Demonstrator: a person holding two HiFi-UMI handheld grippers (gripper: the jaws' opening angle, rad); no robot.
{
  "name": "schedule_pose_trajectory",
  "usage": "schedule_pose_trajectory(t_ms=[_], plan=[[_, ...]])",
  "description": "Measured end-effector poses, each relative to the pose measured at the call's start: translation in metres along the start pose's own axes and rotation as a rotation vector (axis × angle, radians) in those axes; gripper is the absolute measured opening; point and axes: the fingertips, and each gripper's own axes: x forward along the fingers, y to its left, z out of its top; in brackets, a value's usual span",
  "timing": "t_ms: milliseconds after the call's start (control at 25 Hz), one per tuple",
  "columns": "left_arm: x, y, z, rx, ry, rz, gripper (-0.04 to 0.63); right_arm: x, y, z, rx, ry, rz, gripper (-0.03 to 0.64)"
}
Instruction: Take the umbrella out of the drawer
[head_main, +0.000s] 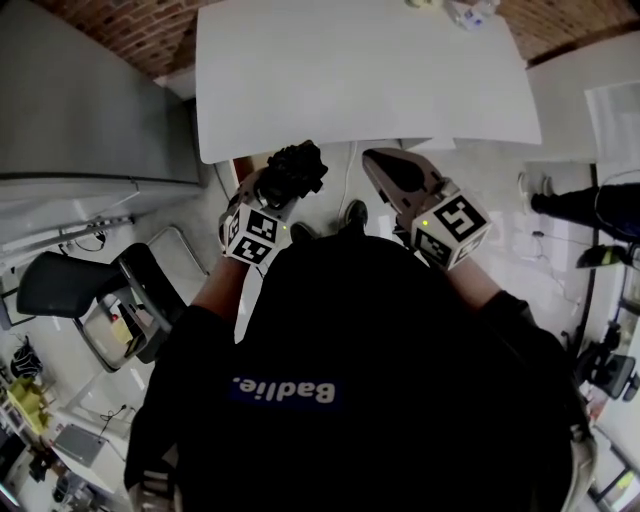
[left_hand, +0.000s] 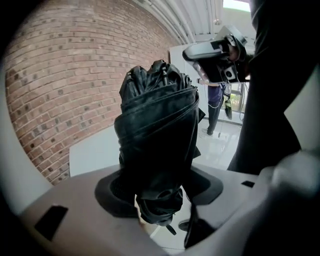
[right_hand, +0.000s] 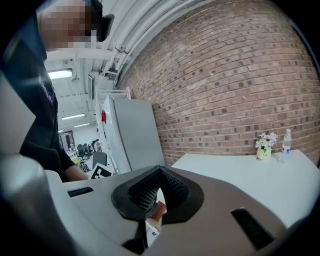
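Observation:
A black folded umbrella (head_main: 293, 172) is held up in front of the person's chest, with my left gripper (head_main: 280, 190) shut on it. In the left gripper view the umbrella (left_hand: 157, 130) stands up between the two dark pads (left_hand: 112, 190), and its crumpled fabric fills the middle of the view. My right gripper (head_main: 390, 172) is raised beside it on the right, apart from the umbrella. Its ribbed pads (right_hand: 145, 192) meet at the tip with nothing between them. The right gripper (left_hand: 212, 52) also shows at the top of the left gripper view. No drawer is in view.
A white table (head_main: 360, 80) lies just ahead, with a small flower vase (right_hand: 264, 145) and a water bottle (right_hand: 286, 142) at its far end by the brick wall. A grey cabinet (head_main: 90, 100) stands at the left, a black chair (head_main: 80, 285) below it. Another person (head_main: 585, 205) stands at the right.

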Motion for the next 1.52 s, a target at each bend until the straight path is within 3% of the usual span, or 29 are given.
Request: schedule_pose_trajectory(t_ms=[320, 760, 1080, 1520], plan=[[-0.043, 0.012, 0.060, -0.091, -0.076, 0.025, 0.252, 0.008, 0.002, 0.005, -0.006, -0.028, 0.027, 0.026], [-0.087, 0.020, 0.113, -0.186, -0.179, -0.003, 0.253, 0.012, 0.024, 0.017, -0.092, -0.053, 0.071, 0.026], [-0.098, 0.023, 0.130, -0.238, -0.224, -0.058, 0.253, 0.015, 0.029, 0.017, -0.084, -0.066, 0.062, 0.026], [-0.110, 0.023, 0.144, -0.233, -0.261, -0.078, 0.255, 0.008, 0.034, 0.010, -0.068, -0.070, 0.045, 0.026]])
